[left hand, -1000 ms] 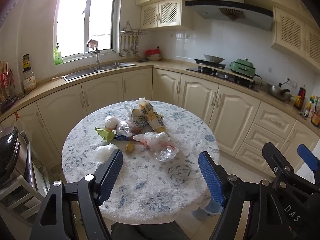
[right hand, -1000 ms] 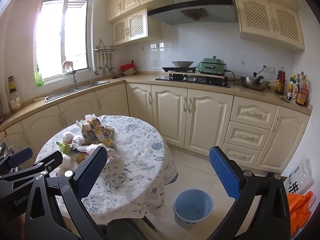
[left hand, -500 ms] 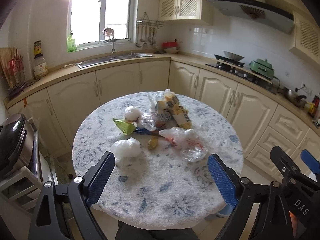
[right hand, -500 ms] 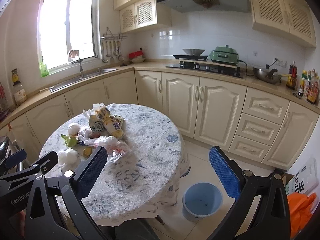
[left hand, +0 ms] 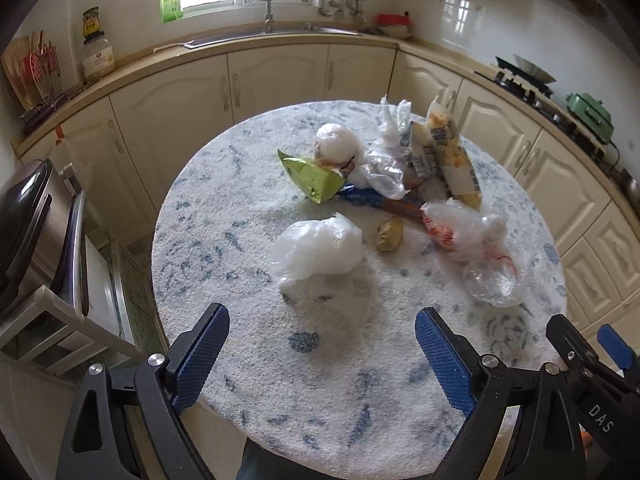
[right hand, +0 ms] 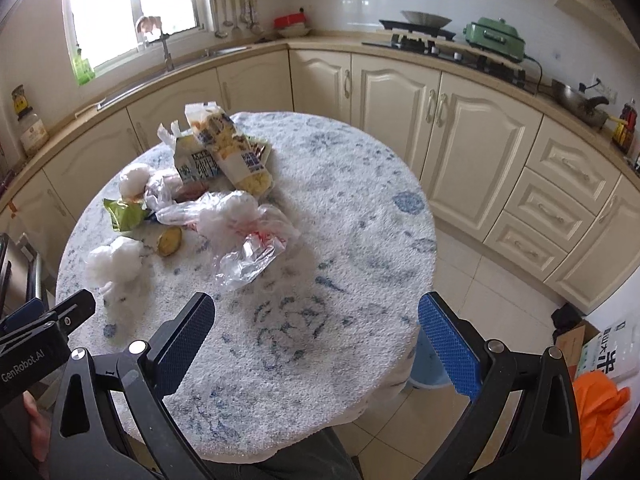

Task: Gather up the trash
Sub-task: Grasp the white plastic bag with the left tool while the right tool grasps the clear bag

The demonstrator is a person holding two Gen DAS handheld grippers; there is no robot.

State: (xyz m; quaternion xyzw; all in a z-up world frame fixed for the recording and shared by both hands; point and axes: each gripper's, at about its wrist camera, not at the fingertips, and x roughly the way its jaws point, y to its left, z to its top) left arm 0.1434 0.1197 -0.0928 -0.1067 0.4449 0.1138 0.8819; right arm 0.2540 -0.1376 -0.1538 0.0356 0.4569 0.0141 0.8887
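Both grippers hover over the near edge of the round worktop (left hand: 248, 208), and nothing is in either one. The left gripper (left hand: 322, 340) has its blue fingers (left hand: 198, 354) spread wide, and dead ahead between them, a little beyond the tips, sits the crumpled white bag (left hand: 318, 248). That is the nearest piece of trash and the landmark here.

Just to the right of the white bag lies a small yellowish scrap (left hand: 389, 234); farther right, the clear bag with red print (left hand: 472, 240). Beyond the white bag, toward the window, are the green wrapper (left hand: 314, 176), a blue wrapper (left hand: 366, 198) and the tall snack packets (left hand: 450, 156), their long axes pointing away from the camera.

The right gripper (right hand: 316, 330) is also wide open, fingers (right hand: 448, 346) apart, but from its side the white bag (right hand: 116, 262) is well off to the left, outside its spread. What lies closest ahead of it is the clear bag (right hand: 248, 248), up and left of centre. Part of a blue bin (right hand: 428, 368) peeks from under the worktop's right edge.

So the left one looks better placed: the white bag is squarely on its line, lumpy with no clear long axis, so a straight reach forward and down should bracket it.
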